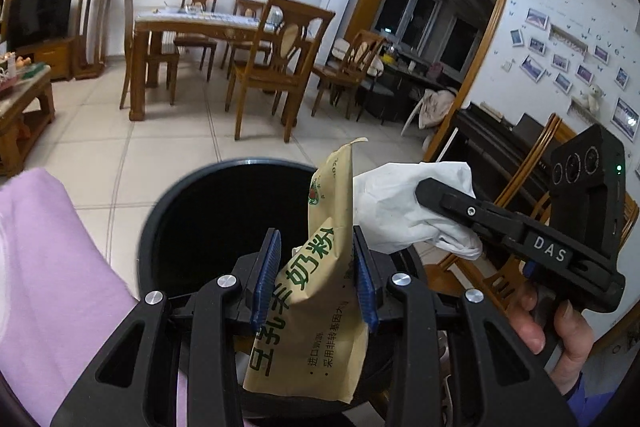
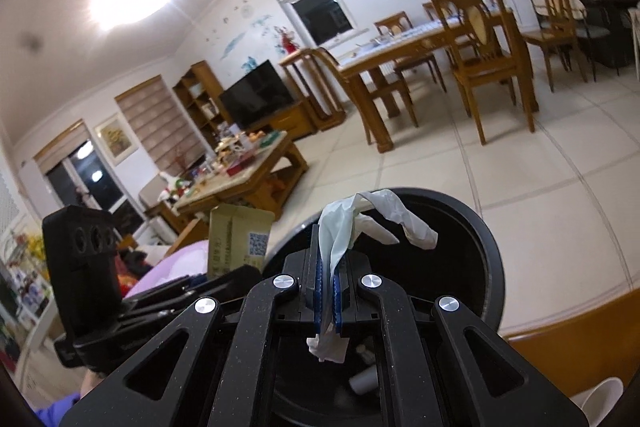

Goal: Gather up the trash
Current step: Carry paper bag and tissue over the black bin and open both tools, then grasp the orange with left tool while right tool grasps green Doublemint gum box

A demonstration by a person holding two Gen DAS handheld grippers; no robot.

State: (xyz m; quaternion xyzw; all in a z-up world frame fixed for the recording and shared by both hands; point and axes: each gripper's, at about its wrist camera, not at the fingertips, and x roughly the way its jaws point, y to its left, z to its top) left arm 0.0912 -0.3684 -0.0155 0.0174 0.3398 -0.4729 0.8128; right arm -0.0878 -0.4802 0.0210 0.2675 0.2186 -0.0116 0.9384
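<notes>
pinching a tan milk powder packet (image 1: 316,291) in left gripper (image 1: 316,279), right gripper (image 2: 328,291) clamped on white tissue (image 2: 376,219), black bin (image 1: 208,211) half hidden

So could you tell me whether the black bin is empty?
Not empty: through the right wrist view, a small white tube-like scrap lies inside the black bin. How full, cannot tell.

Left wrist view: sitting behind the fingers, facing forward and down, close over the bin (image 1: 224,171). Right wrist view: rolled, also looking down into the bin (image 2: 480,227) at close range. Both taking in the bin, dining table (image 1: 192,23) and TV (image 2: 256,95).
</notes>
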